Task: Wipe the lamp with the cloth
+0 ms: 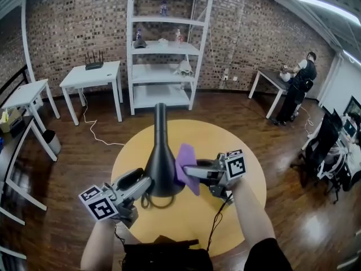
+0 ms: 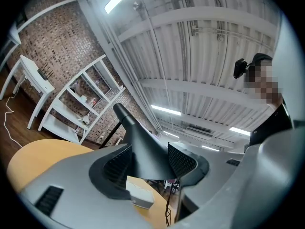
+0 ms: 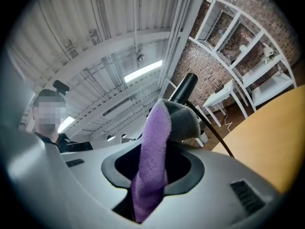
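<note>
The lamp (image 1: 161, 151), a black cone with a long thin neck, stands near the middle of the round table (image 1: 248, 157), its wide foot toward the person and its neck rising upright. The left gripper (image 1: 144, 181) is clenched on the flared lower part: in the left gripper view the dark cone fills the gap, with a ribbed pad against each side. The cloth (image 1: 186, 164), purple, lies against the right flank of the cone, pinched in the right gripper (image 1: 192, 173), whose jaws grasp a folded strip of it while the free end flops over the top toward the lamp. A dark cord (image 1: 153, 201) loops on the table just beside the foot. The wipe looks to be under way on the cone's right side. The main risk is tipping, I judge: the lamp is tall and narrow, braced only low down, so a sideways push high on the neck could lever it out of the left jaws. Only a narrow fold of cloth is held, and dragging it across the surface could pull it free or bunch it, leaving bare jaw tips to scrape the finish. A low sweep round the foot could also catch the cord and tug the lamp.
</note>
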